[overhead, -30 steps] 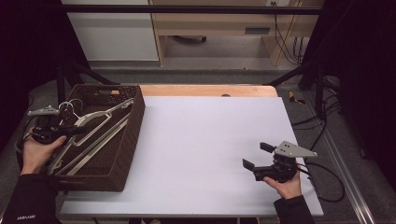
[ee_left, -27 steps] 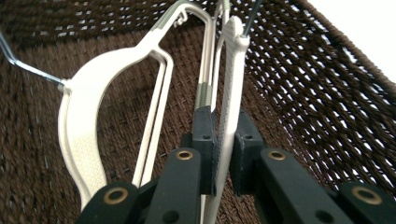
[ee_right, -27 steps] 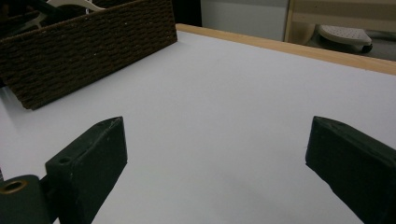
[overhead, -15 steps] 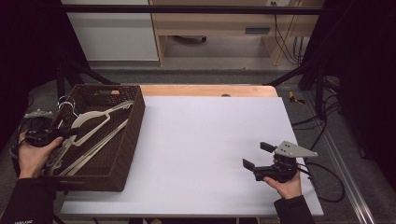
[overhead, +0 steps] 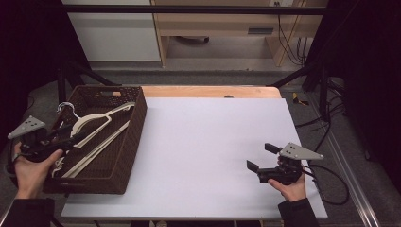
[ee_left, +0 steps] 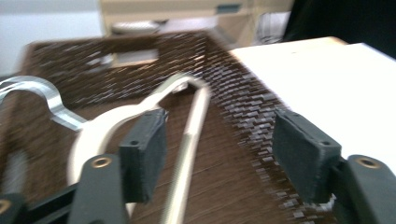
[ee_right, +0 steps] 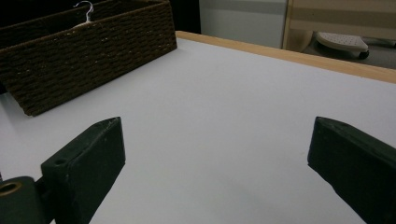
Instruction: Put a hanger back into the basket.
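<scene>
Beside our left tool [overhead: 75, 138], jaws just opening and empty, the hanger [overhead: 94, 124] runs lengthwise in the basket [overhead: 135, 137]; right tool [overhead: 257, 157] open, far.

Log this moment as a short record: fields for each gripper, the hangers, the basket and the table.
left gripper: open, jaws just been opening, nothing between the fingers; at the basket's left edge
right gripper: open, holding nothing, low over the table
hangers: pale, lying inside the basket, free of both grippers
basket: dark woven, at the table's left side
table: white top, wooden strip along the far edge
</scene>
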Demonstrator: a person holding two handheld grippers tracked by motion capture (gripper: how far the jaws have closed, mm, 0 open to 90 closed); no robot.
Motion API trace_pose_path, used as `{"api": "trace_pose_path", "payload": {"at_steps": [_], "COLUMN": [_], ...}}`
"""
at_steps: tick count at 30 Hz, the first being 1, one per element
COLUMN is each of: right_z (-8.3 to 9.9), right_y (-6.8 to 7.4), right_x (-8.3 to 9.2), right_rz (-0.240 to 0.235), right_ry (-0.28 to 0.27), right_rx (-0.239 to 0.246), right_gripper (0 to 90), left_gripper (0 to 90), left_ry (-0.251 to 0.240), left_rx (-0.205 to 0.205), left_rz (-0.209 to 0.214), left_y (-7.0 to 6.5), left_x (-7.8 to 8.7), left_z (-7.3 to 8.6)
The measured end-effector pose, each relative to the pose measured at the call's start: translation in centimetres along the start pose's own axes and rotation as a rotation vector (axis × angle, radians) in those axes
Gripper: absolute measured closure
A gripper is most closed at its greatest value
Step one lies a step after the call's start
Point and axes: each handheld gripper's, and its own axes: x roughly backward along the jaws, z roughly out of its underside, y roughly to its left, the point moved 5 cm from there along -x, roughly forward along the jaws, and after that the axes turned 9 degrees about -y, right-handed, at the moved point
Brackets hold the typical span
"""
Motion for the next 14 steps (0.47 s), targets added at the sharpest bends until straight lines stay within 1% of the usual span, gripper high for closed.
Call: {"api": "trace_pose_path", "payload": {"at_steps": [2,4,6,8,9,11,13,14], "right_z": [-0.1,-0.1,-0.2,-0.3,-0.3,-0.4,-0.4,-0.4], "right_y": [0.0,0.0,-0.1,-0.1,-0.2,-0.2,-0.3,-0.4], "right_x": [0.1,0.2,0.3,0.4,0.4,0.5,0.6,0.6], "right_rz": [-0.004,0.000,-0.002,-0.001,0.001,0.008,0.013,0.012], "right_ry": [-0.005,-0.012,-0.014,-0.022,-0.025,-0.027,-0.023,-0.027], "right_rx": [0.004,-0.001,0.005,0.000,-0.002,-0.006,-0.005,-0.002], "right_gripper": [3.7,3.7,3.5,3.3,2.9,2.5,2.3,2.3], "left_gripper": [27.2,23.6,18.2,13.8,12.3,10.2,8.9,8.8], "left_ry": [-0.022,-0.036,-0.037,-0.045,-0.048,-0.045,-0.039,-0.028], "left_rx": [-0.009,-0.016,-0.025,-0.027,-0.020,-0.004,-0.013,-0.020], "left_rz": [0.032,0.074,0.114,0.149,0.159,0.197,0.213,0.219], "left_y": [-1.5,-3.3,-4.9,-6.4,-6.9,-8.3,-9.2,-9.5], "left_x": [-0.3,-0.6,-1.0,-1.3,-1.4,-1.8,-2.1,-2.3], "left_z": [0.0,0.2,0.4,0.7,0.8,1.3,1.8,2.0]}}
